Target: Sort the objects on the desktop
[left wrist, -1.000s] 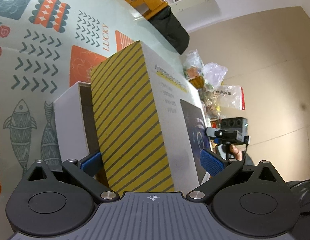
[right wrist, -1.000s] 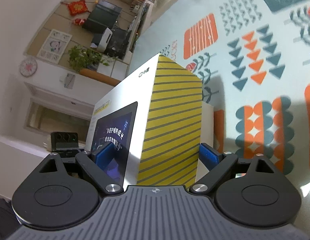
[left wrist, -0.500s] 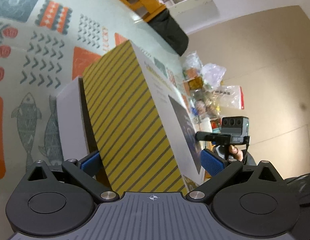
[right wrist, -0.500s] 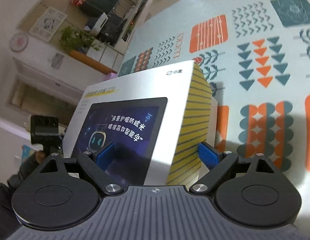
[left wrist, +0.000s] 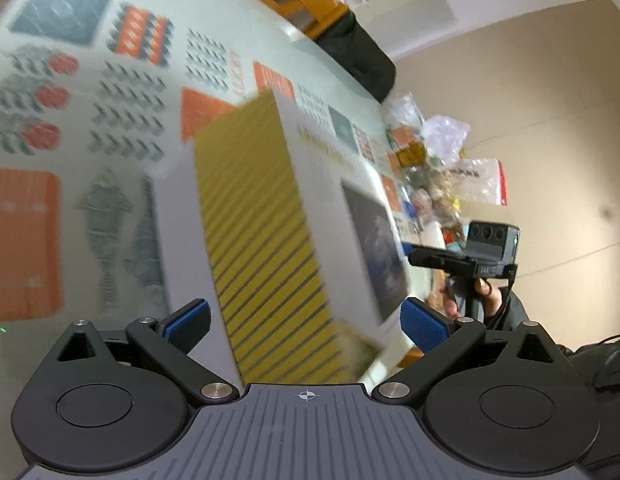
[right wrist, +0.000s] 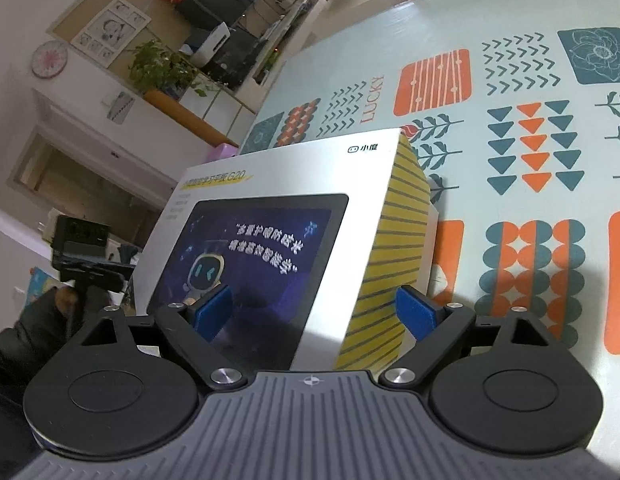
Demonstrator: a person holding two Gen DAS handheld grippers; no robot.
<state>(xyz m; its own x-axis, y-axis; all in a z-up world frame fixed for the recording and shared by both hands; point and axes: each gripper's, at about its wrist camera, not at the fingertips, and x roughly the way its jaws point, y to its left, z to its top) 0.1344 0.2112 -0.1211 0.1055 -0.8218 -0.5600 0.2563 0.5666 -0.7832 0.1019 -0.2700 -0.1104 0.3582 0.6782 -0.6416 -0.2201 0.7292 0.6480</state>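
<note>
- Yellow-striped tablet box (right wrist: 294, 240) fills centre frame, tilted over a white box (left wrist: 178, 240) on the counter (right wrist: 509, 80).
- Your left claw (left wrist: 306, 320) and right claw (right wrist: 313, 312) each clamp an opposite end, sharing its bulk.

Right gripper (right wrist: 315, 314) with blue pads (right wrist: 413, 314) spread to either side of a tilted tablet box (right wrist: 270, 240): printed face toward the left pad, yellow striped side toward the right pad. Patterned tablecloth (right wrist: 529, 140) beyond.
</note>
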